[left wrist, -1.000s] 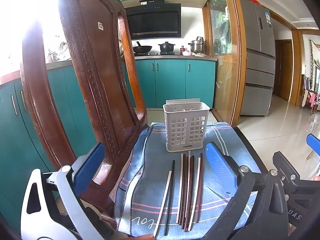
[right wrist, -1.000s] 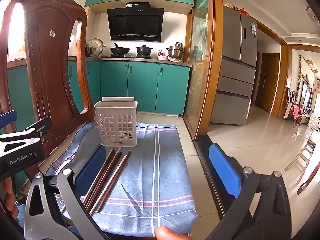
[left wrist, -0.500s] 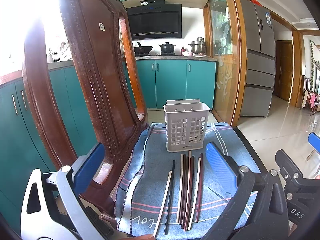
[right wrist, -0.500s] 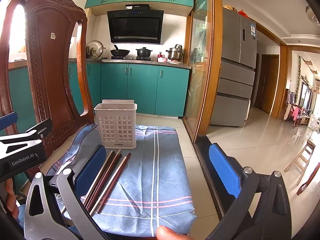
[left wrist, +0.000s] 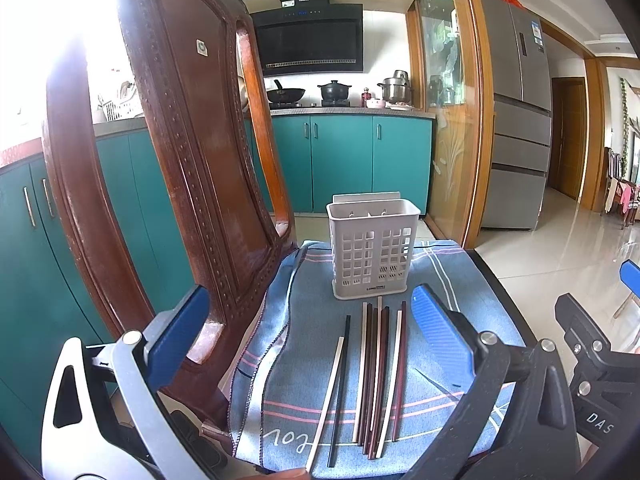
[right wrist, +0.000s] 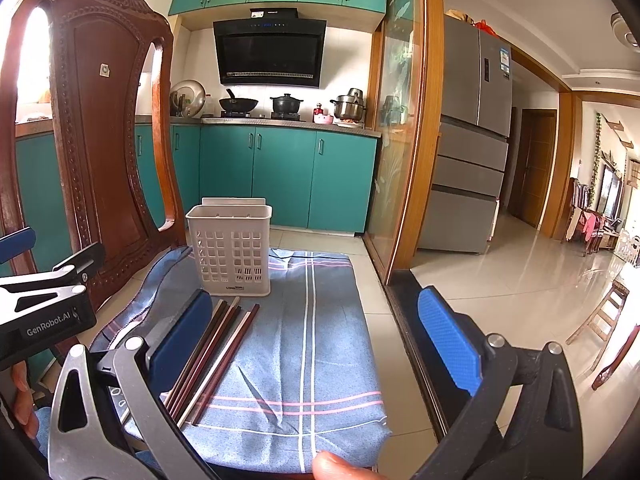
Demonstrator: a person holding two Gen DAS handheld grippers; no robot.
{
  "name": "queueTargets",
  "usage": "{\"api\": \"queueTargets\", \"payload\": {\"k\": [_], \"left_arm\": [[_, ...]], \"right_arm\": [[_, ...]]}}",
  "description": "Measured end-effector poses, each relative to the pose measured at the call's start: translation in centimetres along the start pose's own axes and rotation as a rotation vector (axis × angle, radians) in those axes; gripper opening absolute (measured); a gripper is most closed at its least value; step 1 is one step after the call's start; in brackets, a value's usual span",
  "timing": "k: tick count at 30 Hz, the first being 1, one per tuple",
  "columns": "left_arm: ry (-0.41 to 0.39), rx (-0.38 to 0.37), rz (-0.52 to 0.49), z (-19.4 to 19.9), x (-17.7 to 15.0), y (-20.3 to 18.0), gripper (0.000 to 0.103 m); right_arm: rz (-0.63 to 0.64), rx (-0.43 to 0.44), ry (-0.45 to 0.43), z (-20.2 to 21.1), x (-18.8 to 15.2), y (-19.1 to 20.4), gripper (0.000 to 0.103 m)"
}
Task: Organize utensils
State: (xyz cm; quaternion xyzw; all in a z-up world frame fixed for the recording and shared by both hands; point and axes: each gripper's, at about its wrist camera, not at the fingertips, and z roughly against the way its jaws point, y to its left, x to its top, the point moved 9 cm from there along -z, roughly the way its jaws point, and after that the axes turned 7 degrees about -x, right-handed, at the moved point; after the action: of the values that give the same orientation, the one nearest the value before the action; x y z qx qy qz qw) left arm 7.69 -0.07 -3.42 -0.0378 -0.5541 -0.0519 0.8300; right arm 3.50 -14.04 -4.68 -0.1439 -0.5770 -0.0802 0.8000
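Comparing with a second ago: basically nothing on the cloth has moved, and neither camera view has shifted more than a hair.

Chopsticks (left wrist: 374, 376): same loose row flat on the blue checked cloth (left wrist: 452, 280), tips pointing at the holder. A white and black pair sits a bit apart on the left, and the dark red and white ones are bunched beside them. None lifted, none nudged.

Holder: the white perforated utensil basket (left wrist: 374, 256) stands upright at the far end of the cloth, just beyond the chopstick tips. Looks empty from the left wrist view, but I can't see all the way to the bottom.

Left gripper (left wrist: 308, 344): jaws spread wide, nothing between the blue pads, hanging over the near end of the chopsticks.

Right gripper (right wrist: 320, 344): also wide open and empty, off to the right of the row. Its left pad (right wrist: 182, 332) sits in front of the leftmost sticks in the right wrist view, and I can't tell if it's touching them.

Other stuff: carved wooden chair back (left wrist: 180, 168) crowds the left side, so I'd keep the left claw clear of it.

What it means: my read is we're at the very start, with zero sticks sorted. Next thing is probably dropping one claw onto a stick or pair. They're thin and lie flat on soft cloth, so pinching just one could be fiddly.
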Motion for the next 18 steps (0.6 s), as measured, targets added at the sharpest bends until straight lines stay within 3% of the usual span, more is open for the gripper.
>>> {"api": "queueTargets", "payload": {"k": [18], "left_arm": [[0.008, -0.001, -0.003, -0.35, -0.25, -0.06, 0.1]], "right_arm": [[-0.002, -0.002, 0.006, -0.03, -0.08, -0.27, 0.1]]}}
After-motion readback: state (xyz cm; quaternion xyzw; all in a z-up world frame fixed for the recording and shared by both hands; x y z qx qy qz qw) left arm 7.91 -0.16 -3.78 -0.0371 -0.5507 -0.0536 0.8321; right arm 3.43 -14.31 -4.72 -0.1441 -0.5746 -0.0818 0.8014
